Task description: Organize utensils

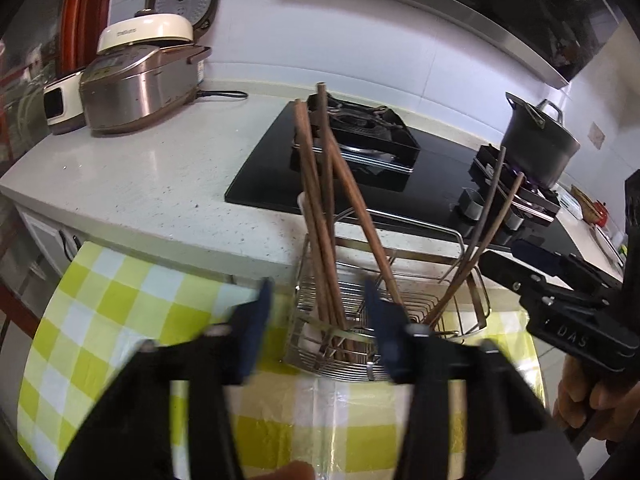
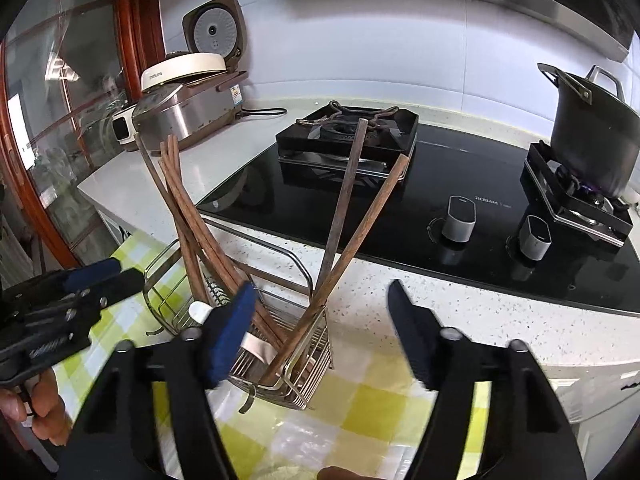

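Observation:
A wire utensil rack (image 1: 360, 344) (image 2: 296, 360) stands on the yellow checked cloth. Several brown chopsticks (image 1: 320, 208) (image 2: 188, 216) lean in its left compartment, and two more chopsticks (image 1: 476, 244) (image 2: 352, 224) lean in the right one. A white spoon (image 2: 202, 312) lies low in the rack. My left gripper (image 1: 318, 300) is open and empty just in front of the rack; it also shows at the left of the right wrist view (image 2: 108, 272). My right gripper (image 2: 322, 304) is open and empty close to the rack; it shows at the right of the left wrist view (image 1: 520, 256).
The rack sits against a speckled counter (image 1: 160, 184) holding a black gas hob (image 2: 400, 208) with a dark pot (image 2: 596, 140) on the lit right burner. Rice cookers (image 1: 136, 80) stand at the counter's back left. Cabinets lie below the counter edge.

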Motion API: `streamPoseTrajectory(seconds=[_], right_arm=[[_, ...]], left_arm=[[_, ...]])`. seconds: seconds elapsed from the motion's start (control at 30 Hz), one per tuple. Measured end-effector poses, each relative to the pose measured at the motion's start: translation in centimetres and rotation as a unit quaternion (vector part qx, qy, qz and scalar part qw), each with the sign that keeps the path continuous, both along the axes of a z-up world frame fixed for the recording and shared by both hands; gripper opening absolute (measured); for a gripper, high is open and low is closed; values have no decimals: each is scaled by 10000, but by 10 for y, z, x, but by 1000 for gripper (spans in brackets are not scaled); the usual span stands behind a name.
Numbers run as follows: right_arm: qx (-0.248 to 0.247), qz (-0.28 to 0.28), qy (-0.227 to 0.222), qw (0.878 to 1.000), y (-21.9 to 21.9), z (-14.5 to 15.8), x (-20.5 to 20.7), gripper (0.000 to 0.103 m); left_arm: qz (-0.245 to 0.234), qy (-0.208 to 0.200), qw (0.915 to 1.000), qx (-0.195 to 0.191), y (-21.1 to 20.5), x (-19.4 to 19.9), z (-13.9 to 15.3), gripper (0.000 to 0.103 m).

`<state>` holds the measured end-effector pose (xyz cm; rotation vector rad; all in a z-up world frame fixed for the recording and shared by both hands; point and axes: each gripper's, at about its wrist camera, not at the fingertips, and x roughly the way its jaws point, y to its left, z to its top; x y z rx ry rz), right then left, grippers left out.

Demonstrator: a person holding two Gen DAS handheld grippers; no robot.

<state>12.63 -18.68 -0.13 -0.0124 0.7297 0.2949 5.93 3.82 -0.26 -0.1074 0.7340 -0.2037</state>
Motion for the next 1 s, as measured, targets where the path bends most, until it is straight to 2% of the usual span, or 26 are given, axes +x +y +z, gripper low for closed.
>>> streamPoseTrajectory(seconds=[0.03,0.07,0.1,0.2,0.5,0.57,0.63,0.67,0.7,0.73,1.0], right_arm=[[-31,28,19,10000,2,0,0,40],[-91,52,43,9999,4,-1,-1,19],[-146,90,79,9998,7,-1,-1,9],[-104,251,109,9996,16,-1,-7,4],[-128,527,-100,9985,26,6,-13,5],[-131,550,-96,9984,26,6,-13,5],[-137,568,-101,9982,25,7,-13,8],[-165,563,-115,9982,26,6,-14,15],[-176,571,-119,9981,25,6,-14,34],[-167,572,-109,9982,24,6,-14,39],[-196,523,-56,9984,21,0,-13,40]], left_arm=[[-38,11,10000,60,-3,-1,0,11],[-57,22,9999,137,-6,-1,-1,4],[-116,-6,9997,237,-12,-2,0,1],[-224,6,9993,303,-25,-1,-1,0],[-382,20,9990,228,-30,3,2,1],[-441,9,9989,176,-30,4,4,9],[-457,5,9988,162,-31,4,6,39],[-457,-5,9988,156,-30,4,6,43],[-454,2,9989,141,-30,4,6,46],[-444,9,9989,141,-29,4,6,46],[-408,62,9991,120,-26,3,1,46]])
